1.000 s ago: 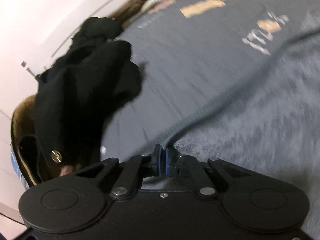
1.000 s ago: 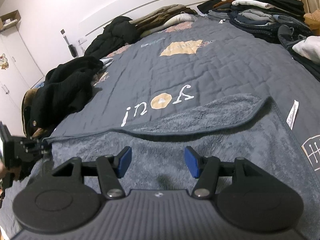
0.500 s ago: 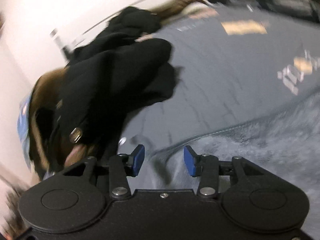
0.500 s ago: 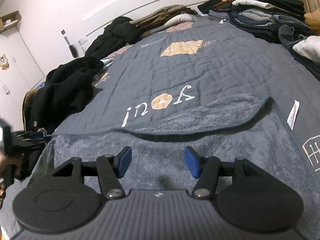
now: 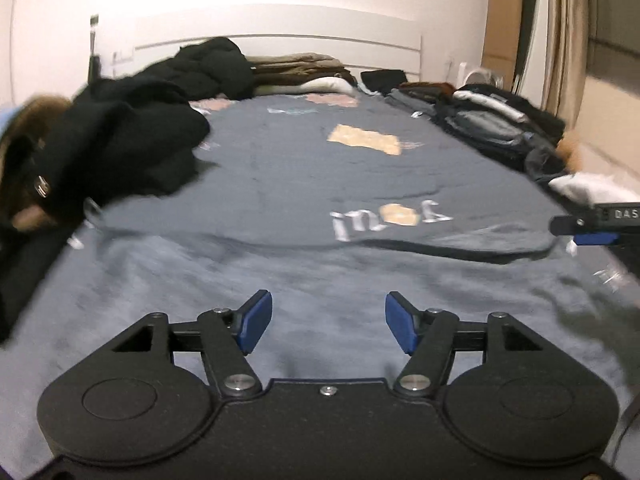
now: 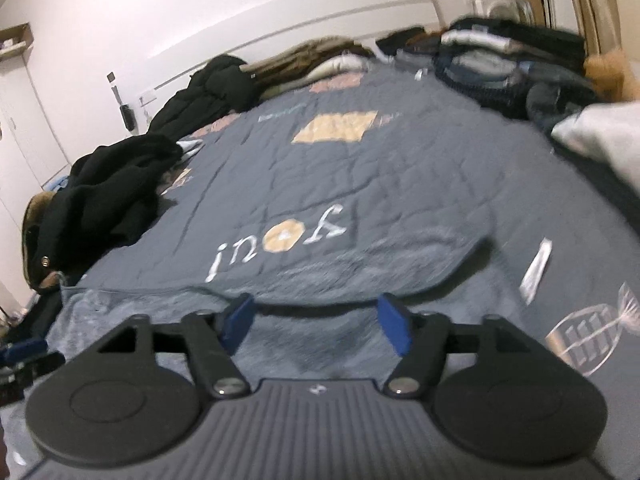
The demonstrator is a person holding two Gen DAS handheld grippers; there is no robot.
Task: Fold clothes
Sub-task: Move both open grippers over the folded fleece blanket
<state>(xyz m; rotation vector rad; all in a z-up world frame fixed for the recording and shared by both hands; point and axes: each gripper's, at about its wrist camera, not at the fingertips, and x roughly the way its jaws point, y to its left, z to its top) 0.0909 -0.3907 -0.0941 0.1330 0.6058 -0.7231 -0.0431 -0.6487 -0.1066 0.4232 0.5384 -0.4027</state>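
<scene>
Grey fleecy blanket-like cloth [image 5: 312,280], spread flat across the near end of a dark grey quilted bedspread [image 5: 288,168], with a rounded folded-over flap [image 6: 360,268] along the far edge, just short of the white "you" lettering with a tan flower [image 6: 280,240] printed on the bedspread. Small white label [image 6: 536,268] lying right of the flap, beside a white line-drawn print [image 6: 588,336] at the bedspread's right side. Left gripper [image 5: 328,322] poised over the fleecy cloth, blue pads wide apart, nothing between them. Right gripper [image 6: 316,324] likewise over the cloth, near the flap's edge, jaws wide and holding nothing; also visible from the left wrist view as a black body with a blue pad at the right border [image 5: 596,228]. Beyond the lettering, a tan square patch [image 5: 364,140] mid-bedspread. Left of the bedspread's middle, a heap of black garments [image 5: 120,140] over a brown fur-trimmed coat [image 6: 36,216]. At the far end, another black jacket [image 6: 216,88] and folded tan and cream items [image 5: 300,76] against the white headboard [image 5: 280,44]. Along the bedspread's right edge, stacks of folded dark and grey clothes [image 5: 492,120], with a pale grey garment [image 6: 600,136] nearest. No containers in view; motion blur over both views.
</scene>
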